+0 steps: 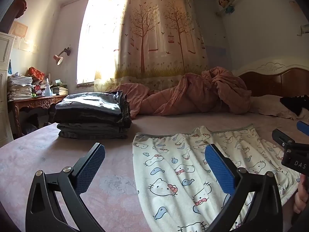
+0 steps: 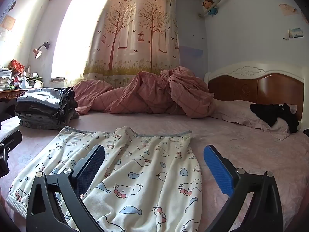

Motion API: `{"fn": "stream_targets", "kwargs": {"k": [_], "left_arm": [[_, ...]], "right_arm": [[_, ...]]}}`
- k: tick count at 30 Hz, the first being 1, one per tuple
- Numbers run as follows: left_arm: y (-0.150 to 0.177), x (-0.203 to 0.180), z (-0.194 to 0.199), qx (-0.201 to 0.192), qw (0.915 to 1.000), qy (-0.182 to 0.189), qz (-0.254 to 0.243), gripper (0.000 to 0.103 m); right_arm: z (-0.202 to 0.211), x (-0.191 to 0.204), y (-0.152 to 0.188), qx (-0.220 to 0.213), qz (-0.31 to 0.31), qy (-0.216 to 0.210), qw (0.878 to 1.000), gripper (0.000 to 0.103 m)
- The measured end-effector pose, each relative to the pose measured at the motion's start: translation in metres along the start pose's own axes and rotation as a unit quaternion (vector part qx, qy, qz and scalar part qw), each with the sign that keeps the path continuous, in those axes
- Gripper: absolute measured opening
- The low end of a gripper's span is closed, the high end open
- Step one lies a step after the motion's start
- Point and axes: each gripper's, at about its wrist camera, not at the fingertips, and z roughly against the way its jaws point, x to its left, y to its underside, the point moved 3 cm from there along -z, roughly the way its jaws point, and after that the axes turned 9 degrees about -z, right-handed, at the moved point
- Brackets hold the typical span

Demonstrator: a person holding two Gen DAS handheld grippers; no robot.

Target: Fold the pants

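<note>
White cartoon-cat print pants (image 1: 185, 174) lie spread flat on the pink bed sheet (image 1: 77, 154), waistband toward the far side; they also show in the right wrist view (image 2: 135, 170). My left gripper (image 1: 154, 166) is open and empty, hovering low over the pants' left edge. My right gripper (image 2: 154, 166) is open and empty, hovering over the pants' right part. The right gripper's body shows at the right edge of the left wrist view (image 1: 289, 148).
A stack of folded dark clothes (image 1: 92, 114) sits at the far left of the bed. A crumpled pink quilt (image 2: 146, 92) lies along the far side. A black garment (image 2: 274, 114) rests on a pillow by the headboard (image 2: 256, 85). A cluttered desk (image 1: 34, 96) stands left.
</note>
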Motion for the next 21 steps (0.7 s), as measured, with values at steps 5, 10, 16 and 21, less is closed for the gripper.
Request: {"fn": "stream_targets", "kwargs": {"k": [5, 10, 16, 21], "left_arm": [[-0.0004, 0.0065, 0.005, 0.003, 1.0, 0.0, 0.004, 0.103], [0.0013, 0.0097, 0.0059, 0.007, 0.9999, -0.002, 0.01, 0.103], [0.0014, 0.0122, 0.0053, 0.007, 0.9999, -0.001, 0.015, 0.103], [0.001, 0.0125, 0.0055, 0.007, 0.9999, -0.001, 0.015, 0.103]], "right_arm": [[0.0009, 0.0001, 0.0, 0.0, 0.002, -0.001, 1.0, 0.102], [-0.0024, 0.001, 0.0008, 0.001, 0.003, 0.0, 1.0, 0.102], [-0.0026, 0.001, 0.0006, 0.001, 0.005, -0.001, 1.0, 0.102], [-0.0021, 0.0007, 0.0008, 0.001, 0.005, -0.001, 1.0, 0.102]]}}
